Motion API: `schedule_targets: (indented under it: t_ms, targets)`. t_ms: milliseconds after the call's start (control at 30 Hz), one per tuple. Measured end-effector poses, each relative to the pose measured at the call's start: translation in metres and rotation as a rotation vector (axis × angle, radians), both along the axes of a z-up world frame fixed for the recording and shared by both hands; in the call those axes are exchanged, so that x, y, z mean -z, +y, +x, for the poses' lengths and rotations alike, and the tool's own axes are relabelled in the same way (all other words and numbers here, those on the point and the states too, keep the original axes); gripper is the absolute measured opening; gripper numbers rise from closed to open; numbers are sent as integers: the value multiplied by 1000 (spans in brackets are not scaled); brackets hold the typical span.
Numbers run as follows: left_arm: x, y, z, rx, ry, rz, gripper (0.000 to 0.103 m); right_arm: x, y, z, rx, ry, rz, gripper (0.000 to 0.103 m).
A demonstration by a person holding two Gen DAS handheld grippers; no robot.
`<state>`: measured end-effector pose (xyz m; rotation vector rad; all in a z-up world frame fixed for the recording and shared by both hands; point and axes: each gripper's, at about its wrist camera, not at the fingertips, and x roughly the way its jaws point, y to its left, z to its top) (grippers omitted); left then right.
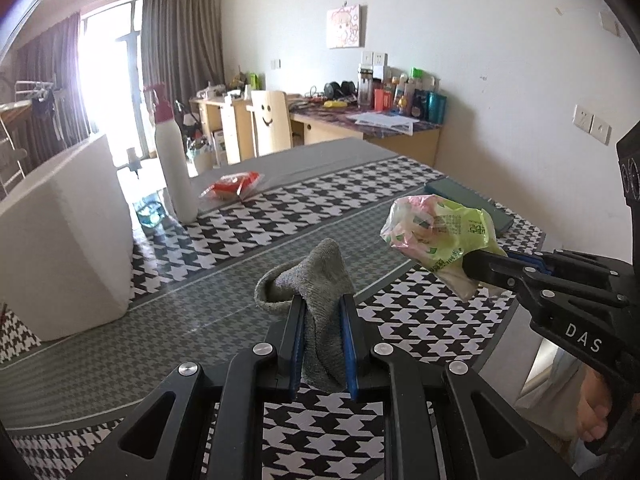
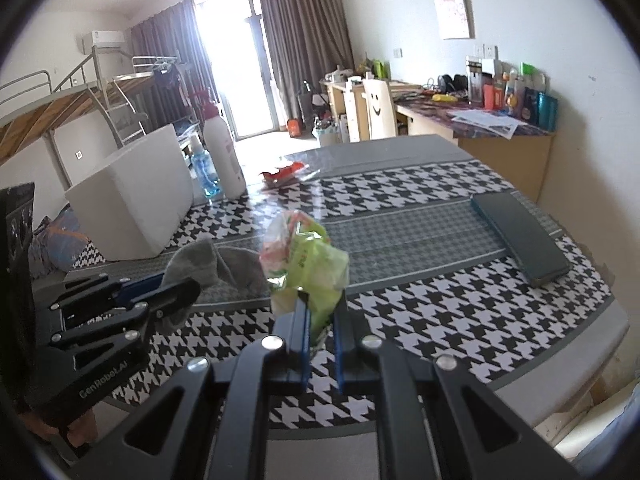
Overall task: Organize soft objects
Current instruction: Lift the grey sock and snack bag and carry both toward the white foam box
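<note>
Your left gripper [image 1: 323,312] fingers pinch the grey sock [image 1: 308,276] at frame centre; your right gripper [image 2: 321,304] fingers pinch the green packet [image 2: 308,256]. Both hang clear above the surface [image 2: 440,312], likely for carrying toward the white box [image 1: 68,236] at left.

white bottle [image 1: 175,168], white box [image 1: 60,240], dark phone [image 2: 520,232] on checked table [image 2: 440,320].
</note>
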<state>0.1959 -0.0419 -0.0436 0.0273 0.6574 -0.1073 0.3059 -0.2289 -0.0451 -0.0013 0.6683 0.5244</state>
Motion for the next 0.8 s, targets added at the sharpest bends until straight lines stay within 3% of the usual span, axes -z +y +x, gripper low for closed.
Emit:
schedule_targets:
  t_ms: [800]
  targets:
    - [-44,4,-37,6,-172,26,17,-29,-10,-28,11,-114,38,12]
